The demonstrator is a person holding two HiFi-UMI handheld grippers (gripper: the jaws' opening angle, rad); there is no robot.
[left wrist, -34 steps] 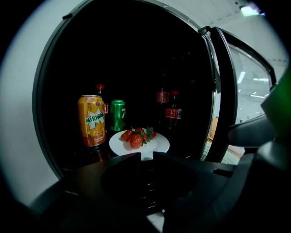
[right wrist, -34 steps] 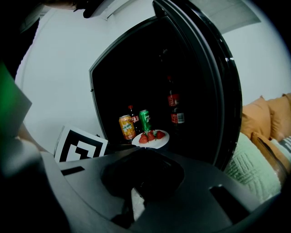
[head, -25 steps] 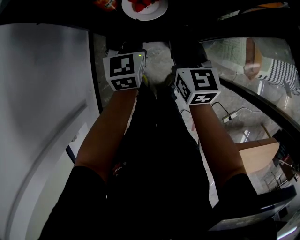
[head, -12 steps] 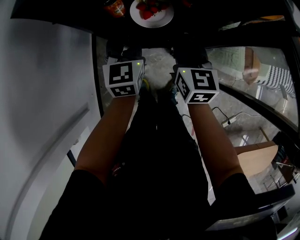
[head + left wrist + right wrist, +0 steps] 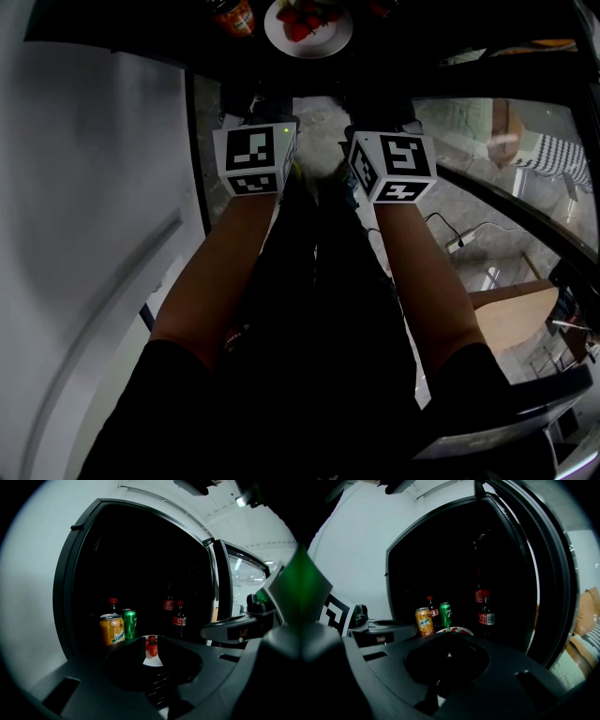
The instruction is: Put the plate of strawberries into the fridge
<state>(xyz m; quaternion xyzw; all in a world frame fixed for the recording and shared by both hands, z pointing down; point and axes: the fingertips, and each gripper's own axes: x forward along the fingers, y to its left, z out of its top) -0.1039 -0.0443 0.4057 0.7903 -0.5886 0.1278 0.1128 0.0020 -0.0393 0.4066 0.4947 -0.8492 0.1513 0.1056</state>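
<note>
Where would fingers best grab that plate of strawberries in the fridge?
Probably the near rim of the plate, from the open front of the fridge: it lies flat and shallow, strawberries fill its middle, and the orange can and cola bottles crowd its sides.

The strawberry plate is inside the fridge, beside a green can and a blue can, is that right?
Not quite: there is no blue can; it is an orange can. The right gripper view shows the plate inside the fridge, beside the green can and the orange can.
</note>
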